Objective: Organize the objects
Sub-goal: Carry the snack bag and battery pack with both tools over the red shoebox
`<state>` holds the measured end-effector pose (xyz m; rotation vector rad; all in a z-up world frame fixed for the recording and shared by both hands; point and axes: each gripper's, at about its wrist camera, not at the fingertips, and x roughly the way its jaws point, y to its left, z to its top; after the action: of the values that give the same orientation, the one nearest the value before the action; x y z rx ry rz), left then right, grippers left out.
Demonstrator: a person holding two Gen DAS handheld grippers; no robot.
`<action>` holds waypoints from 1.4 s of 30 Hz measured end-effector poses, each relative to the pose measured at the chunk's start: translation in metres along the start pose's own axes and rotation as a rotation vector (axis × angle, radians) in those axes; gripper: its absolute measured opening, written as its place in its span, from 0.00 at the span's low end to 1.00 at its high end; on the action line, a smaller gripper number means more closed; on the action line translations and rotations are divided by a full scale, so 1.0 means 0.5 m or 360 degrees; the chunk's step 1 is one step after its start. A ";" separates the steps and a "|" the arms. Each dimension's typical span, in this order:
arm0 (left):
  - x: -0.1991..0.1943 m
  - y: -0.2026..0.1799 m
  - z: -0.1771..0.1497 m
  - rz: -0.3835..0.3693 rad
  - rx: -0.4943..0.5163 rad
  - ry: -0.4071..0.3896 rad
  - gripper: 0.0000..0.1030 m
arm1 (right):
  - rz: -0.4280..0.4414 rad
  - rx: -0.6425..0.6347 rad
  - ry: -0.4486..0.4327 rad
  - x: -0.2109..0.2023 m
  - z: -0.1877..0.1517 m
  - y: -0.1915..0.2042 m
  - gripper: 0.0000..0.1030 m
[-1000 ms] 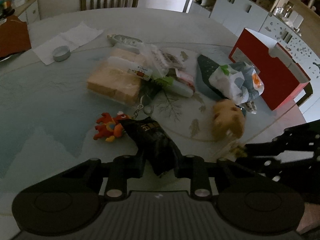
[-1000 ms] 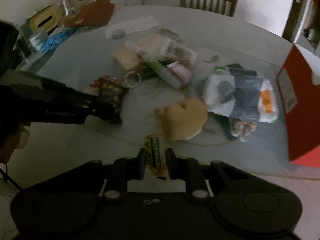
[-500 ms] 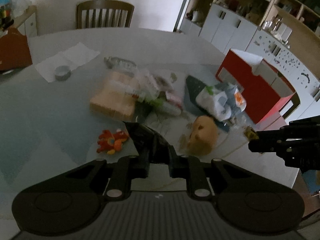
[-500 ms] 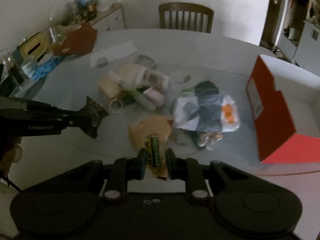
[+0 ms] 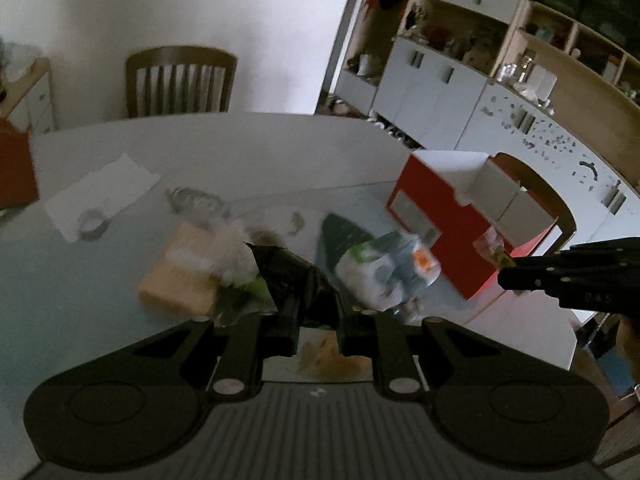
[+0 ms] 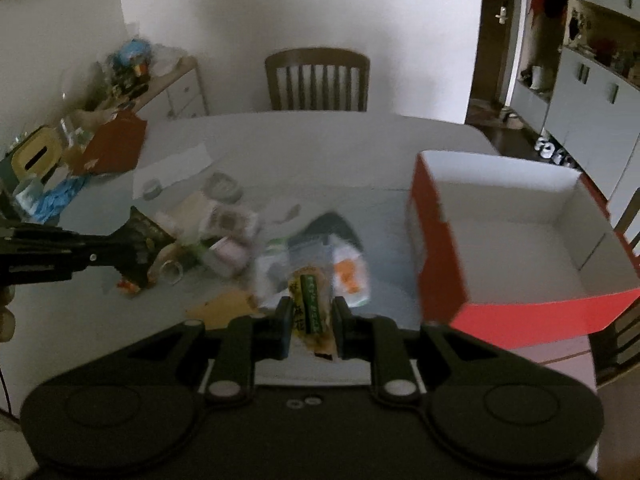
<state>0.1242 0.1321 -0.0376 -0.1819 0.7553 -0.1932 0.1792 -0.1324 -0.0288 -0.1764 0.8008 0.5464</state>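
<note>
My left gripper (image 5: 316,322) is clamped on a black packet (image 5: 294,280), my right gripper (image 6: 310,322) on a green-label snack (image 6: 310,308), both lifted above the table (image 6: 320,152). Risk: thin wrappers slip before the red box (image 6: 440,264); blur hides the bite, probably shallow.

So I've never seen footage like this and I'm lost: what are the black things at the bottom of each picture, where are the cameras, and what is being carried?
There is no robot. A person holds a two-finger gripper in each hand, and each has a wide-angle camera looking along its fingers.

In the left wrist picture, the left gripper is shut on a black foil packet; the right gripper shows at the side.

In the right wrist picture, the right gripper is shut on a small snack packet with a green label.

Below is a pale table with a heap of packets, a tan block and an open red cardboard box, empty as far as shown.
</note>
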 end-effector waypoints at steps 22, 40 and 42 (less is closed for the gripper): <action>0.156 -0.317 0.141 -0.0106 0.0246 -0.0004 0.16 | -0.0129 0.0085 -0.0099 -0.003 0.036 -0.318 0.19; 0.383 -0.519 0.226 -0.0150 0.0464 0.0121 0.16 | -0.0170 0.0169 0.0032 0.087 0.033 -0.496 0.19; 0.410 -0.534 0.224 -0.0146 0.0479 0.0152 0.16 | -0.0171 0.0167 0.0046 0.100 0.032 -0.504 0.19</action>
<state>0.3189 -0.1644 -0.0309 0.0791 0.8038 -0.4019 0.3507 -0.3205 -0.0670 -0.1302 0.8412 0.4003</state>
